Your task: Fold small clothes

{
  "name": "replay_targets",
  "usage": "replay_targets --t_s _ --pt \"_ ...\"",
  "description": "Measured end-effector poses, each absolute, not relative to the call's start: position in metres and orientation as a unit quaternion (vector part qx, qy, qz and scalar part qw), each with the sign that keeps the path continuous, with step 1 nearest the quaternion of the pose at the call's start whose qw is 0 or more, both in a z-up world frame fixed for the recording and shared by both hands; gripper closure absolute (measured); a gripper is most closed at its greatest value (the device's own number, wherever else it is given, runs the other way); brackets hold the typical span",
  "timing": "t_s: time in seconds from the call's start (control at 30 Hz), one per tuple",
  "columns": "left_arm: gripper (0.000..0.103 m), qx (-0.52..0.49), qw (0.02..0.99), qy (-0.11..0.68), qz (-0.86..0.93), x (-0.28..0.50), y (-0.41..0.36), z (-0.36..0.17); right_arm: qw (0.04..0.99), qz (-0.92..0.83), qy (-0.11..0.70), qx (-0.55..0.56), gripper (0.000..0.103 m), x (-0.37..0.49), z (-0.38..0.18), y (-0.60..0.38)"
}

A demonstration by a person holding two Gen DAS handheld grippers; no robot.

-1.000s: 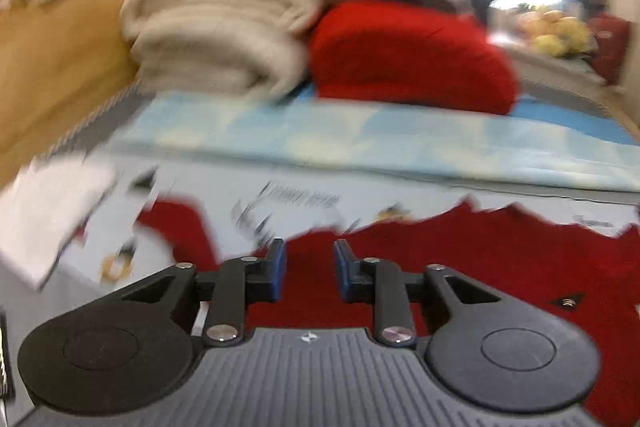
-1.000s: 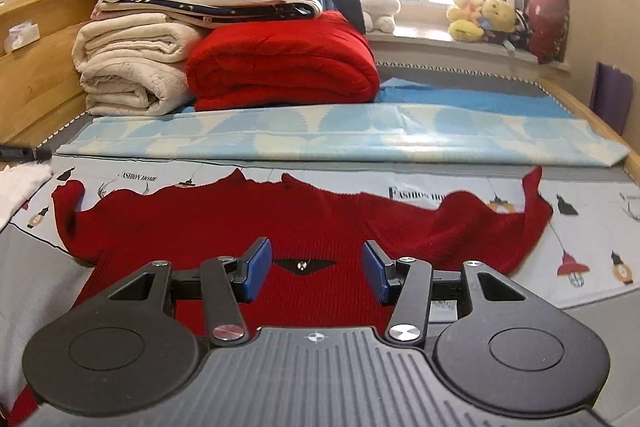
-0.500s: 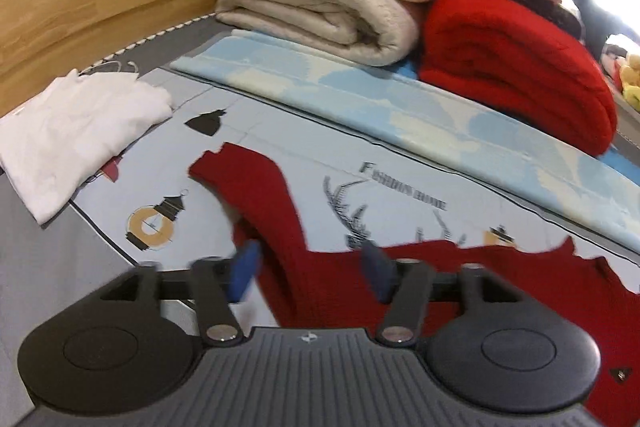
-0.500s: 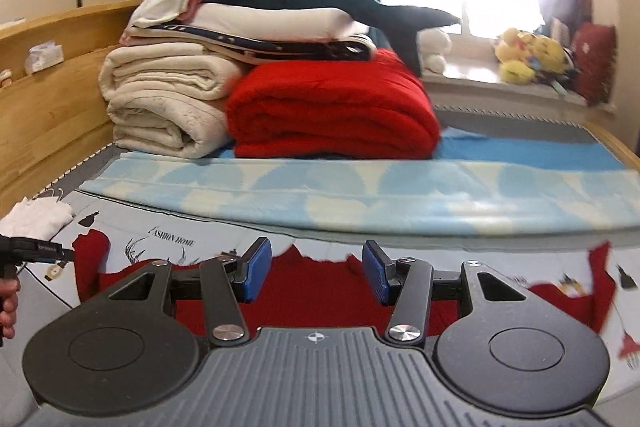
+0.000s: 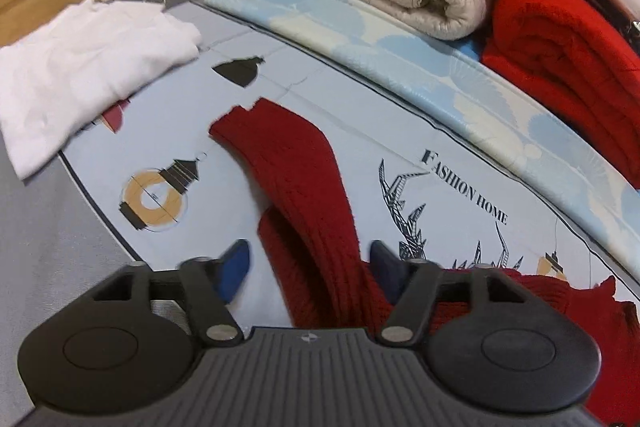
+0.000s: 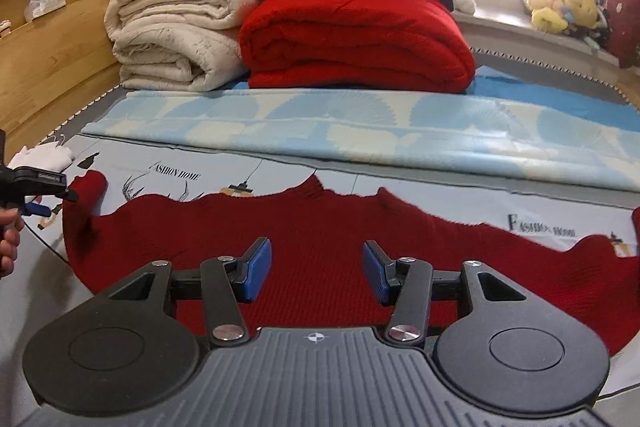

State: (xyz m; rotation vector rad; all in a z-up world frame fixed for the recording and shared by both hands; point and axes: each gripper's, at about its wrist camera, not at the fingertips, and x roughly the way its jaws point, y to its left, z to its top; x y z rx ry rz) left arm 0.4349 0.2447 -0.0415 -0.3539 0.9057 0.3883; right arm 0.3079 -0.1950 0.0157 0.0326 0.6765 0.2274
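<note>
A small red knit sweater (image 6: 328, 227) lies spread flat on the printed bed sheet, neck toward the far side. Its left sleeve (image 5: 296, 179) runs away from me in the left wrist view. My left gripper (image 5: 306, 269) is open, with the sleeve lying between its blue pads, low over the sheet. It also shows at the left edge of the right wrist view (image 6: 38, 187), beside the sleeve cuff. My right gripper (image 6: 316, 267) is open and empty, hovering over the sweater's body.
A folded white garment (image 5: 80, 67) lies left of the sleeve. At the far side lie a light blue folded sheet (image 6: 360, 135), a red blanket (image 6: 356, 43) and beige quilts (image 6: 172, 39). A wooden bed rail (image 6: 48, 67) runs along the left.
My left gripper has swung left from the sweater's body to the left sleeve, moved closer and opened wider. My right gripper has shifted a little over the sweater's body and stayed open.
</note>
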Motion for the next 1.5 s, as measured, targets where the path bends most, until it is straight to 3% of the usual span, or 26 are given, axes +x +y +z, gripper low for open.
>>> replay_targets --t_s 0.07,0.13,0.23,0.53,0.83,0.97,1.0,1.13,1.37,1.43,1.5 --pt "0.058 -0.179 0.862 0.440 0.178 0.438 0.245 -0.045 0.937 0.113 0.331 0.011 0.050 0.306 0.016 -0.194" --pt "0.082 -0.181 0.859 0.447 0.175 0.441 0.242 -0.048 0.936 0.112 0.332 0.011 0.050 0.305 0.016 -0.195" --pt "0.090 -0.174 0.860 0.445 0.178 0.442 0.238 -0.047 0.936 0.109 0.333 0.017 0.050 0.305 0.017 -0.196" --pt "0.092 -0.082 0.915 0.371 0.140 0.440 0.185 0.007 0.937 0.101 0.335 0.013 0.050 0.308 0.015 -0.195" --pt "0.092 0.059 0.942 0.307 -0.126 0.396 0.028 0.044 0.924 0.023 0.380 0.014 0.050 0.322 -0.002 -0.211" --pt "0.082 0.093 0.891 0.355 -0.266 0.380 -0.028 0.020 0.906 -0.043 0.416 0.070 0.050 0.332 -0.014 -0.238" --pt "0.075 0.095 0.886 0.366 -0.269 0.380 -0.032 0.016 0.900 -0.058 0.423 0.086 0.050 0.334 -0.018 -0.245" --pt "0.069 0.011 0.888 0.396 -0.235 0.401 -0.012 0.020 0.888 -0.093 0.431 0.132 0.050 0.335 -0.025 -0.265" --pt "0.068 -0.087 0.887 0.451 -0.051 0.442 0.060 0.015 0.889 -0.102 0.410 0.176 0.051 0.334 -0.027 -0.274" --pt "0.068 -0.115 0.879 0.462 -0.018 0.448 0.082 0.016 0.879 -0.117 0.410 0.212 0.060 0.333 -0.030 -0.284" --pt "0.068 -0.137 0.876 0.462 -0.001 0.451 0.097 0.016 0.865 -0.133 0.417 0.244 0.063 0.332 -0.036 -0.293"
